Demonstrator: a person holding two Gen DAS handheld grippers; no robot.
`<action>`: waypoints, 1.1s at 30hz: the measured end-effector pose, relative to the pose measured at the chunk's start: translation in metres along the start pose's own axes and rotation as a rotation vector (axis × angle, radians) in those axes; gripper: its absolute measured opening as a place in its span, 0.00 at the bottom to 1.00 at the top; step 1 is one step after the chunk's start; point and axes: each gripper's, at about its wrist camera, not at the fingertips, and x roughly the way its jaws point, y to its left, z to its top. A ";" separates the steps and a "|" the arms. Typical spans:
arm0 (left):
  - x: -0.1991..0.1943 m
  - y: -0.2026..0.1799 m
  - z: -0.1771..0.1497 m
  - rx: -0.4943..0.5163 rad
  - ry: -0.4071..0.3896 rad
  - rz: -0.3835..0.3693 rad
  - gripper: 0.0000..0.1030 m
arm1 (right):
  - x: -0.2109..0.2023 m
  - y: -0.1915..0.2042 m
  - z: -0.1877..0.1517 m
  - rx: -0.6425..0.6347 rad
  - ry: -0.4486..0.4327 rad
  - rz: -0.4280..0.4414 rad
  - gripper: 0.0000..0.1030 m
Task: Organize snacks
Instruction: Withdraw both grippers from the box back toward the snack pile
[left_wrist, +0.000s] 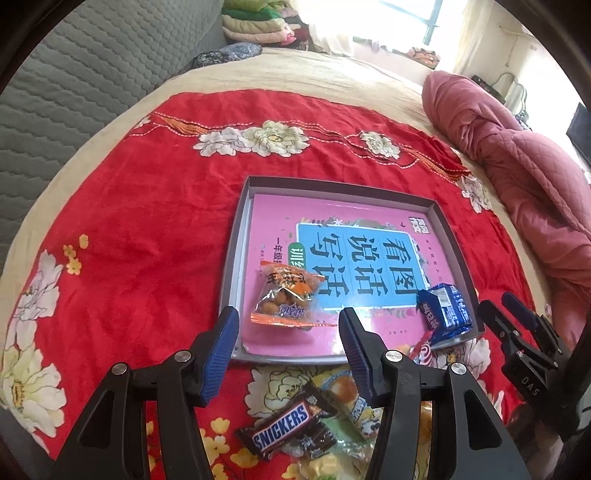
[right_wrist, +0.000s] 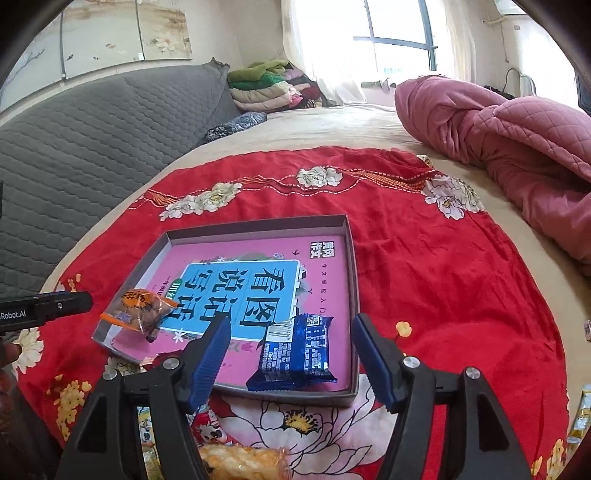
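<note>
A shallow grey box tray (left_wrist: 236, 236) (right_wrist: 352, 280) holds a pink book on the red flowered cloth. In it lie an orange-and-clear snack bag (left_wrist: 286, 295) (right_wrist: 142, 308) at the near left and a blue snack packet (left_wrist: 445, 310) (right_wrist: 295, 352) at the near right. My left gripper (left_wrist: 288, 336) is open and empty, just above the orange bag. My right gripper (right_wrist: 290, 354) is open and empty, its fingers either side of the blue packet. The right gripper also shows in the left wrist view (left_wrist: 506, 308). Loose snacks lie in front of the tray, among them a Snickers bar (left_wrist: 284, 430).
A yellow wrapped sweet (left_wrist: 347, 397), a red-white candy (left_wrist: 424, 350) and a crispy snack pack (right_wrist: 243, 461) lie near the tray's front edge. A pink quilt (right_wrist: 517, 147) is heaped at the right. A grey quilted headboard (right_wrist: 92, 140) stands at the left. Folded clothes (right_wrist: 273, 88) are at the back.
</note>
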 end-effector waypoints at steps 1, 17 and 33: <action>-0.002 0.001 -0.001 -0.003 0.000 0.001 0.57 | -0.002 0.000 0.000 0.000 0.000 0.002 0.66; -0.017 0.001 -0.019 0.018 0.027 0.001 0.57 | -0.030 -0.006 -0.008 0.044 -0.011 0.022 0.70; -0.019 0.007 -0.044 0.059 0.074 -0.004 0.57 | -0.043 0.011 -0.022 -0.006 0.010 0.019 0.70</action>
